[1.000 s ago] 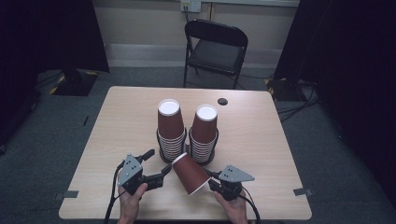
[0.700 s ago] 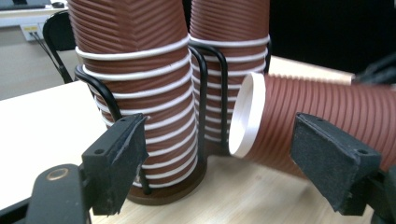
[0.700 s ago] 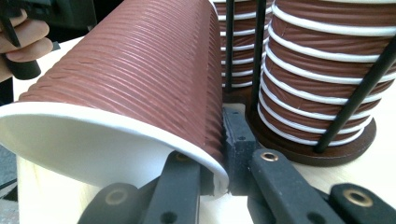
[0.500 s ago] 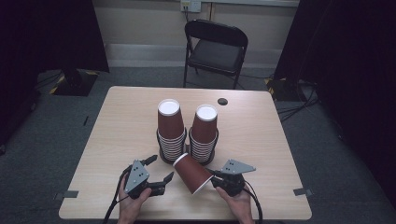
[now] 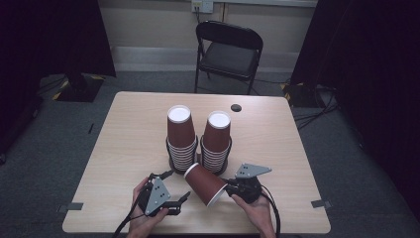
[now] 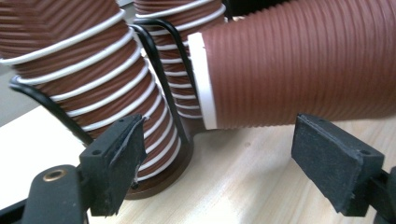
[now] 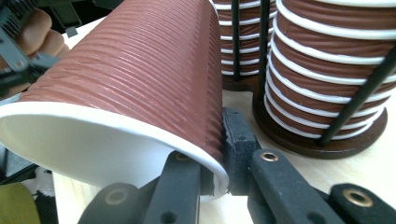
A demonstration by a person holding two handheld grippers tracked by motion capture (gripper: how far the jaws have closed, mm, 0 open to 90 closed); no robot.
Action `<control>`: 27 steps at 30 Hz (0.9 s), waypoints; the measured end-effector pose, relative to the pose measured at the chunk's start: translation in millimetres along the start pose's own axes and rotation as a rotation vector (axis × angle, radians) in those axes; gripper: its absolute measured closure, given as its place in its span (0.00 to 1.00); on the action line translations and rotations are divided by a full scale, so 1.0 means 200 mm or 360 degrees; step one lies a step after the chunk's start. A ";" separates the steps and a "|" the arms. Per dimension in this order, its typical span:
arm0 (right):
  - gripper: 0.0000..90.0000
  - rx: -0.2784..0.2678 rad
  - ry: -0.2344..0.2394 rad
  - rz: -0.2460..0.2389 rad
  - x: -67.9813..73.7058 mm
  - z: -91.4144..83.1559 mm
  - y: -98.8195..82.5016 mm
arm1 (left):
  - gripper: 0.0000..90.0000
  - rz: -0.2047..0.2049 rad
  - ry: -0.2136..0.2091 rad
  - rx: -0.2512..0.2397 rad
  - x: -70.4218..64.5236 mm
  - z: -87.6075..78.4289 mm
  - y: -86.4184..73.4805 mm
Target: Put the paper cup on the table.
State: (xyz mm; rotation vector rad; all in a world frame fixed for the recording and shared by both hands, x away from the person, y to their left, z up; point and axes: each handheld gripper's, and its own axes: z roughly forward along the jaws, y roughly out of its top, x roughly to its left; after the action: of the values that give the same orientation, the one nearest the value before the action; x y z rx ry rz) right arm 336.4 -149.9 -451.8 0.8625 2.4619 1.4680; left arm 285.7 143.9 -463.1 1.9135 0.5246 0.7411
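Observation:
A single brown ribbed paper cup (image 5: 204, 183) hangs tilted above the table's front, base toward the stacks. My right gripper (image 5: 227, 190) is shut on its white rim; in the right gripper view the two jaws pinch the cup (image 7: 140, 79) wall at the right gripper (image 7: 218, 175). My left gripper (image 5: 177, 187) stands open just left of the cup. In the left gripper view its pads (image 6: 116, 156) are wide apart below the cup (image 6: 299, 70), and the left gripper (image 6: 224, 163) holds nothing.
Two stacks of upside-down brown cups, left stack (image 5: 179, 134) and right stack (image 5: 217, 138), stand in black wire holders at mid-table, just behind the held cup. A small dark disc (image 5: 236, 107) lies near the far edge. A folding chair (image 5: 228, 52) stands beyond the table (image 5: 124, 129).
My left gripper has shifted right and toward the front edge, closer to the held cup. The right gripper and the cup have stayed almost in place.

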 end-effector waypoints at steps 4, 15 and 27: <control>0.94 0.0034 0.0036 -0.0013 0.00 0.01 0.02 | 0.19 0.0068 -0.0006 0.0003 -0.02 0.00 -0.01; 0.93 0.0256 0.0070 -0.0034 0.01 0.04 0.11 | 0.17 0.0297 0.0061 0.0058 -0.08 0.01 -0.02; 0.93 0.0391 0.0090 -0.0030 0.00 0.07 0.16 | 0.16 0.0454 0.0121 0.0064 -0.12 0.03 -0.02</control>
State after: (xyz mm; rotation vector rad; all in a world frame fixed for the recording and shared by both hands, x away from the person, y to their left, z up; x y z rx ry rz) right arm 354.7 -126.6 -431.3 0.8462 2.7254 1.2163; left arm 273.1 125.9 -475.1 2.0277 0.3164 0.9959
